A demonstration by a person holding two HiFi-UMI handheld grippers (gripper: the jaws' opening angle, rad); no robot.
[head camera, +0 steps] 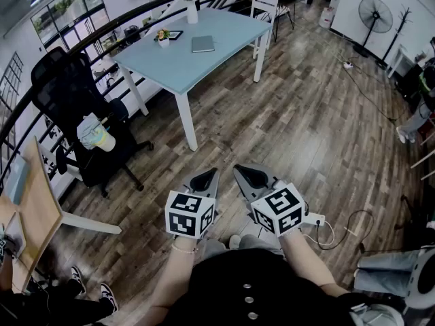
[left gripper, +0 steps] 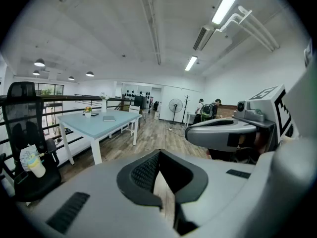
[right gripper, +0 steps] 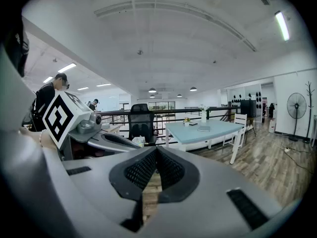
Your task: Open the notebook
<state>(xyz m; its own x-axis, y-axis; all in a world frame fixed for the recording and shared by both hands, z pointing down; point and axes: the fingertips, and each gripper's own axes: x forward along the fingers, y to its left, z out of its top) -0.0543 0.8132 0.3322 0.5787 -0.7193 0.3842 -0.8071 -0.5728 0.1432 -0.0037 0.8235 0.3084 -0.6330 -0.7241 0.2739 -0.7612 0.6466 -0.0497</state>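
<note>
— Dark top (head camera: 231, 284) with buttons right at the bottom, two bare forearms (head camera: 178, 274), and both tools held out low over the wood floor (head camera: 292, 114). Are they carrying anything?

— No. On the left gripper (head camera: 209, 177) the jaws meet at the tips with nothing between them. The right gripper (head camera: 246, 175) is the same, pressed together and empty. They sit side by side, close to each other, both tipped a little downward.

— So where's the notebook (head camera: 202, 43)?

— Over on the blue table (head camera: 173, 63), well apart from both grippers, with open floor between. It lies flat, cover closed, roughly mid-table.

— Anything else up there?

— A small flowerpot (head camera: 162, 38) with a dark flat thing (head camera: 175, 35) just beside it, both to the left of the notebook. A white vase (head camera: 192, 9) stands at the far edge.

— And around the table?

— A white chair (head camera: 264, 9) stands at the far end. To the left is a black office chair (head camera: 75, 107) with a pale cup (head camera: 97, 136) at its seat. A fan (head camera: 375, 15) stands by the far wall.
</note>
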